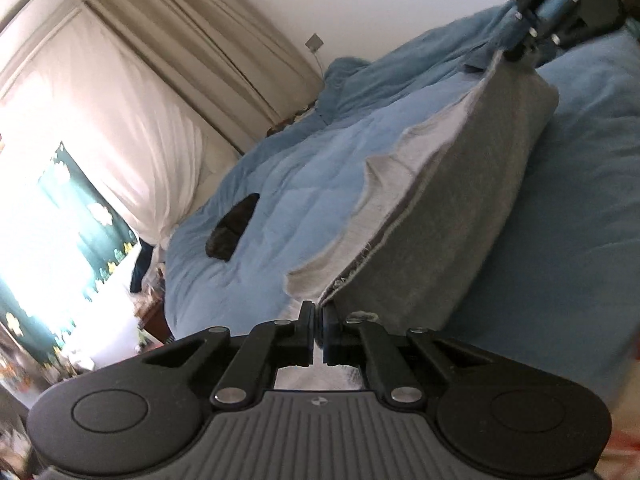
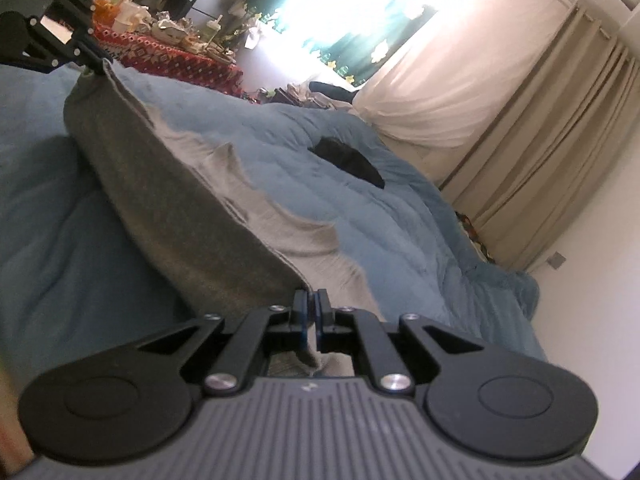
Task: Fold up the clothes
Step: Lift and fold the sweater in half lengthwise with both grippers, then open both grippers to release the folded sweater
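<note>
Over the bed [image 1: 580, 184] we are seeing both tongs closed tight on a grey garment [image 1: 452, 216]: left gripper [image 1: 318, 312], right gripper [image 2: 311, 300]. Only the right view is showing a cluttered table [image 2: 176, 56]. No writing is reading clearly.

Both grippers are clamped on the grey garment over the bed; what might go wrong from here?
1. Each gripper, left gripper and right gripper, seems to pinch only a thin edge of the grey garment, so a corner may slip free.
2. The cloth sags between them and could fold unevenly.
3. The hanging part may drag the blue duvet or reach the dark item lying there.
</note>
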